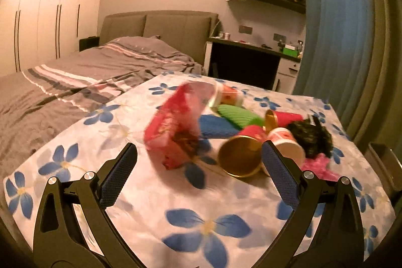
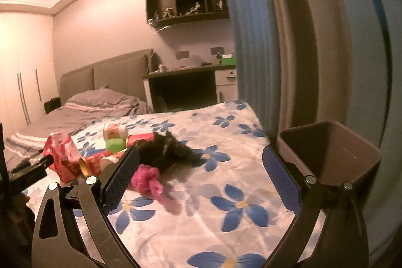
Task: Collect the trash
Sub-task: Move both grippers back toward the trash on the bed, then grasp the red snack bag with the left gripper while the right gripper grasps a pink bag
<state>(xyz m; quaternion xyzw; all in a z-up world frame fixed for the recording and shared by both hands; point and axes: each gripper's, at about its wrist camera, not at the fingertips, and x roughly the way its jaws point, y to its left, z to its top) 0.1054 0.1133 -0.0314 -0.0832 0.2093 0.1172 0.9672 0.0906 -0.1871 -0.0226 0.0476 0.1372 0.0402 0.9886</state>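
Two tongs, both spread wide and holding nothing. The trash pile lies ahead on the flowered bench (image 1: 140, 195): the gold-mouthed red cup (image 1: 240, 157) lies on its side just off my left tongs (image 1: 199, 168), mouth toward me. My right tongs (image 2: 201, 178) are nearer the pink wad (image 2: 148, 180) and bin (image 2: 334, 152). The red bag (image 1: 173, 127) is blurred; no writing legible.

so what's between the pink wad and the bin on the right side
Only bare floral cloth lies between the pink wad and the bin, seen in the right wrist view.

Glossy red wrapper (image 1: 173, 127), matt cloth sheet (image 1: 155, 192)
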